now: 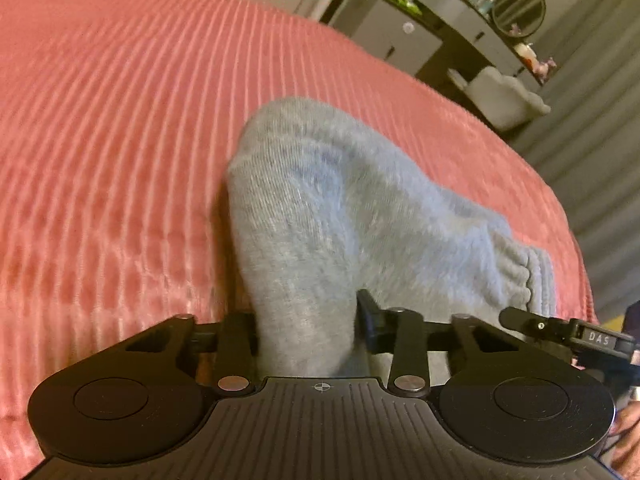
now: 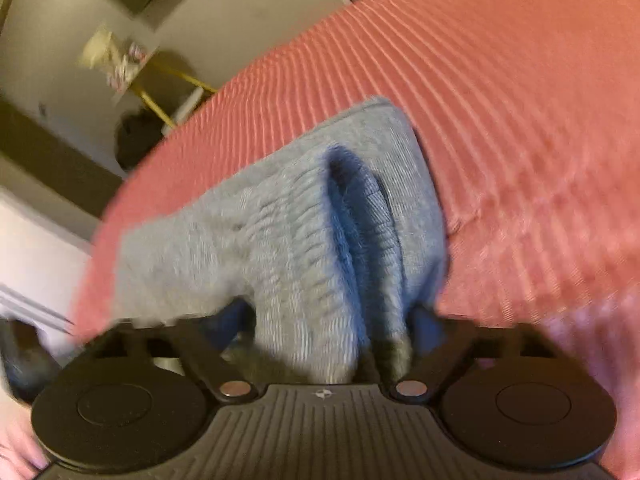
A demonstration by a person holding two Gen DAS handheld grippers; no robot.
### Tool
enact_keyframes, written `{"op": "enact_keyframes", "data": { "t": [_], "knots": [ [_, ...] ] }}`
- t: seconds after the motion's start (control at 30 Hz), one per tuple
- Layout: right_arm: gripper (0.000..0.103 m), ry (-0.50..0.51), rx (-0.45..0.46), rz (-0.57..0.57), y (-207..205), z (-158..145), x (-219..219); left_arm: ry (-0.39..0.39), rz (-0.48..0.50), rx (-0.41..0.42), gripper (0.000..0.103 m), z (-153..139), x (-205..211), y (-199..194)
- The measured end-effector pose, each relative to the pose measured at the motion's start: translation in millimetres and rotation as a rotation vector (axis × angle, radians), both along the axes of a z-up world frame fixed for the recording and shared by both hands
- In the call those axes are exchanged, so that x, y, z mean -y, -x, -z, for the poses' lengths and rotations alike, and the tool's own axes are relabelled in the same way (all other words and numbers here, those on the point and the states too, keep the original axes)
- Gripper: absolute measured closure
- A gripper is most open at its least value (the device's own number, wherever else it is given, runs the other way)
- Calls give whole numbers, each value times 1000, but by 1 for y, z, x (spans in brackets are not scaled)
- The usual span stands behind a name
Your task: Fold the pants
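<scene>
Grey knit pants [image 1: 332, 208] bunched, lifted above the pink bedspread [image 1: 120, 140].

Dim, warm indoor light; fisheye bending at the edges, with heavy motion blur in the right view.

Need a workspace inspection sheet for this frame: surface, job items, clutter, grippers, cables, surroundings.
Surface: pink ribbed bedspread, covers the bed.
Job's things: grey pants, bunched, lifted at both held ends, ribbed band showing.
Clutter: nothing seen on the bed.
Grippers: left hand-held gripper shut on pants; right hand-held gripper shut on pants.
Cables: yellow cord off the bed, blurred.
Surroundings: dresser with bottles, round mirror, grey curtain.
</scene>
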State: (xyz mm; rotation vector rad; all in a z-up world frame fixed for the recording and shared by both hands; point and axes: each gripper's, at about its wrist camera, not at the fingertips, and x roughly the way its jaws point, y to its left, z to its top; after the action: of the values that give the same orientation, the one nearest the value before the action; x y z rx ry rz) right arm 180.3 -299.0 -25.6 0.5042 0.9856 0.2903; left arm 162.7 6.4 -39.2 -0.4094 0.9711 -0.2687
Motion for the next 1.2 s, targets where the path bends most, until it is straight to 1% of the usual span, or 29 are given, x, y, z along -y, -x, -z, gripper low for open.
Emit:
{"op": "enact_keyframes", "data": {
  "t": [0.07,0.13,0.17,0.23,0.27,0.3,0.37,0.4,0.43,0.47,0.53,0.57,0.6,0.63,0.67,0.73,0.83,0.9,0.93,0.97,1.03,1.07,1.1,1.17,1.2],
  "knots": [
    [45,-18,-1,21,0,-7,3,-46,5,45,71,-13,9,2],
    [51,-44,7,52,-3,-18,9,-64,17,86,71,-27,17,0],
    [53,-49,29,58,-4,-26,10,-61,17,102,72,-35,20,-2],
    [55,-63,78,71,-8,-41,13,-48,24,144,72,-50,24,-8],
    [55,-73,98,75,-12,-48,15,-55,24,165,72,-58,26,-13],
    [55,-77,113,77,-17,-54,17,-70,24,193,71,-66,30,-17],
    [56,-58,163,86,-28,-69,19,-127,13,269,69,-79,37,-25],
    [56,-55,185,91,-33,-74,20,-144,-5,278,67,-81,40,-31],
    [55,-57,198,95,-38,-77,22,-160,-24,269,57,-83,42,-36],
    [48,-52,197,108,-45,-79,24,-192,-51,235,51,-81,44,-43],
    [36,-7,185,174,-52,-85,33,-241,-71,165,51,-73,45,-47],
    [29,6,188,212,-48,-87,38,-268,-77,140,49,-66,45,-44],
    [27,-2,181,220,-43,-88,42,-293,-82,130,47,-59,44,-38],
    [25,-35,170,214,-36,-86,46,-315,-89,133,47,-50,42,-27],
    [25,-72,155,209,-27,-81,48,-319,-95,132,47,-43,40,-17],
    [24,-131,112,218,-10,-63,51,-297,-99,124,45,-31,36,3],
    [25,-213,13,249,10,-22,50,-250,-149,145,39,-24,30,37],
    [39,-270,-39,267,14,-1,48,-205,-179,137,37,-22,22,53],
    [48,-299,-44,282,17,3,49,-190,-192,140,37,-21,19,59],
    [48,-337,-33,309,21,6,50,-185,-203,146,36,-18,16,66],
    [48,-387,-7,345,26,8,51,-214,-238,133,36,-12,10,72],
    [48,-399,-5,353,26,9,51,-224,-270,107,35,-8,8,74],
    [47,-400,-4,361,28,11,51,-212,-287,83,35,-4,6,74],
    [30,-367,-14,384,15,8,41,-185,-316,47,36,-1,4,72],
    [29,-359,-18,395,7,9,36,-179,-323,42,36,-1,3,72]
  ]
}}
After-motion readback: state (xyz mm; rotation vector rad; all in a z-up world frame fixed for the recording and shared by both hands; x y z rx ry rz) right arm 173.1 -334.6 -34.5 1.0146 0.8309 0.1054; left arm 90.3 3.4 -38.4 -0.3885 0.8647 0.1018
